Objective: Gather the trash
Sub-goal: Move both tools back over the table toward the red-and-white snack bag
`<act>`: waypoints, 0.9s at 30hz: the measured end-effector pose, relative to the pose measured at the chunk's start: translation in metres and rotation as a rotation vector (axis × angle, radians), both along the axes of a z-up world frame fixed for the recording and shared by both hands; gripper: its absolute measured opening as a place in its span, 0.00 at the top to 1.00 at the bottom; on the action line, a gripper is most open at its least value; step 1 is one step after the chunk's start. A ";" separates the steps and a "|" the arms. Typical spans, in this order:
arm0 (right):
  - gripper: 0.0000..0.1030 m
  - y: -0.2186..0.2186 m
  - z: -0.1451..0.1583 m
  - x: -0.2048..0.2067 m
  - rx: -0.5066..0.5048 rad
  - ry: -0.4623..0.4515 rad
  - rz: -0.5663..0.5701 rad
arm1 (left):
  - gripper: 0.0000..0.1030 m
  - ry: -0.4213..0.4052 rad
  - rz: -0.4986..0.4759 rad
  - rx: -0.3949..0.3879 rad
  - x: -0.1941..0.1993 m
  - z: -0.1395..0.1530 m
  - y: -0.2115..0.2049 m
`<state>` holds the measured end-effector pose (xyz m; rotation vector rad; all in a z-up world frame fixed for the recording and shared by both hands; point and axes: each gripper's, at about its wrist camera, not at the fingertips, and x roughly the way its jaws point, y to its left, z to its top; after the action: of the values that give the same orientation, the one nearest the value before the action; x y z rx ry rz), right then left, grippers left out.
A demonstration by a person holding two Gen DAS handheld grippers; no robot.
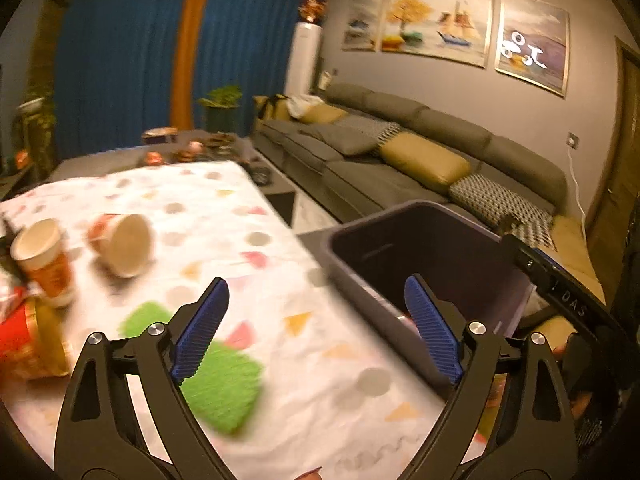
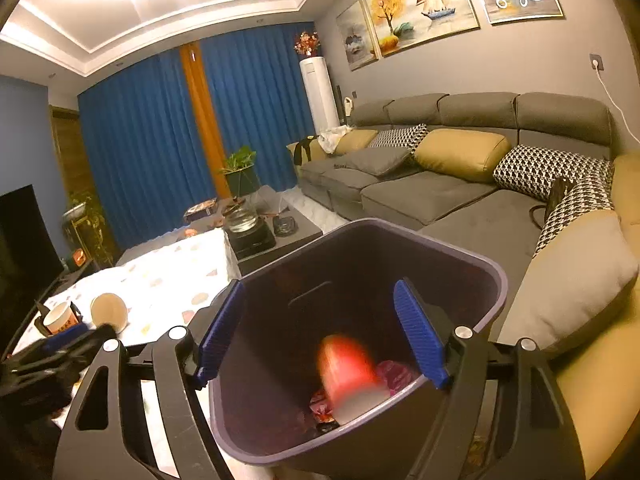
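In the left wrist view my left gripper (image 1: pixel 317 280) stands open over the patterned tablecloth (image 1: pixel 208 188) with nothing between its blue pads. A green fuzzy piece (image 1: pixel 228 384) lies just below its left finger. Farther left are an upright paper cup (image 1: pixel 42 260), a cup on its side (image 1: pixel 124 244) and a red and gold wrapper (image 1: pixel 28 344). The dark bin (image 1: pixel 420 248) is at the table's right edge. In the right wrist view my right gripper (image 2: pixel 320 288) is open above the bin (image 2: pixel 496 280). A blurred red cup (image 2: pixel 348 372) is inside the bin, clear of the pads, above several wrappers (image 2: pixel 396 376).
A grey sofa (image 2: pixel 420 188) with yellow and checked cushions runs along the right wall. Beyond the cloth, a dark coffee table (image 2: pixel 280 236) carries a glass pot (image 2: pixel 242 220) and small dishes. Blue curtains and a potted plant (image 2: pixel 240 172) stand at the back. My left gripper (image 2: pixel 60 352) shows blurred at lower left.
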<state>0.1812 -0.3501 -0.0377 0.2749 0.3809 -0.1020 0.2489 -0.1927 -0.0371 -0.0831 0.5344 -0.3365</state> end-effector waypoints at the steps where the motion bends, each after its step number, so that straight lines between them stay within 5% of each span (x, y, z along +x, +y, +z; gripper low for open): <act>1: 0.25 0.001 0.001 -0.003 0.005 -0.004 0.001 | 0.12 -0.011 0.025 -0.003 -0.008 0.003 0.010; 10: 0.21 0.053 0.012 -0.038 -0.058 -0.027 0.065 | 0.11 -0.007 0.237 0.053 -0.056 0.007 0.096; 27: 0.18 0.208 0.004 -0.058 -0.096 -0.002 0.377 | 0.11 0.013 0.562 0.065 -0.144 -0.003 0.251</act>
<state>0.1228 -0.1420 -0.0335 0.1051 0.4189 0.2499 0.1052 0.0586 -0.0404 -0.1672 0.5119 0.2296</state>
